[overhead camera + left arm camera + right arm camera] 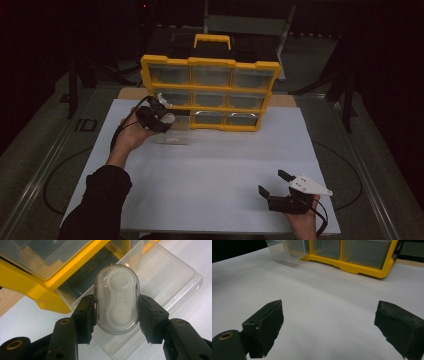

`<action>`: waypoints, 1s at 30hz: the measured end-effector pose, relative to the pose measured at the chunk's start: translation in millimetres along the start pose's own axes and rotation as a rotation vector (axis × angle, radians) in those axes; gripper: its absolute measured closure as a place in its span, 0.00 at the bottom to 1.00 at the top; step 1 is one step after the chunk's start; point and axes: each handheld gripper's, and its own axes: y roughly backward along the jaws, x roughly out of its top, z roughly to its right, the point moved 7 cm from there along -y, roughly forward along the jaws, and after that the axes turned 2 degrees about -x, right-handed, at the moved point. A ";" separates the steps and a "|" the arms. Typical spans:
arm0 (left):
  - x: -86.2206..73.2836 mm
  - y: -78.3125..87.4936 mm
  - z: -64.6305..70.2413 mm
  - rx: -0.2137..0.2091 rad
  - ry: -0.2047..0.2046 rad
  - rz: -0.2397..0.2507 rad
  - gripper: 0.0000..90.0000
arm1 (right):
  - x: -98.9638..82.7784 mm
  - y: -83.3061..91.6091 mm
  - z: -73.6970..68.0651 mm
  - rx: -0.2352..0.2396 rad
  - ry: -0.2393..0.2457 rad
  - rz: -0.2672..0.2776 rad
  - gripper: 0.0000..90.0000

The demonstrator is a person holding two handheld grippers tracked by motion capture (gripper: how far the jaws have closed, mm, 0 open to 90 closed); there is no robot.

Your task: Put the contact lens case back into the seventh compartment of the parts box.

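Observation:
My left gripper (164,115) (117,315) is shut on a clear oval case (117,297) (169,118) with a white two-well holder inside, pinched across its lower half. It hovers over a clear plastic drawer (176,131) (172,277) pulled out from the bottom-left slot of a yellow organizer (210,63) (30,287) (352,266) that stands upright with several clear drawers. Near the table's front right, my right gripper (272,182) (329,322) stands open, low over the white board, nothing between its jaws.
The white board (215,165) covers the table, with bare room between the organizer and my right gripper. A strip of wood (129,93) shows behind the board. A black box with a yellow handle (212,40) sits behind the organizer. Dark floor surrounds the table.

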 end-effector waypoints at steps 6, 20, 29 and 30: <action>-2.3 -1.3 -3.0 0.009 0.024 -0.014 0.54 | 0.4 0.6 1.0 -0.002 -0.002 0.005 0.09; 2.1 13.8 -9.2 0.020 0.110 0.079 0.01 | 0.2 0.5 0.3 -0.001 0.001 0.003 0.09; 0.4 25.1 1.2 -0.006 0.086 0.150 0.00 | 0.2 0.2 -0.5 0.001 0.001 0.003 0.09; 0.0 26.3 2.4 -0.001 0.081 0.161 0.00 | 0.2 0.1 -0.6 0.001 0.003 0.003 0.09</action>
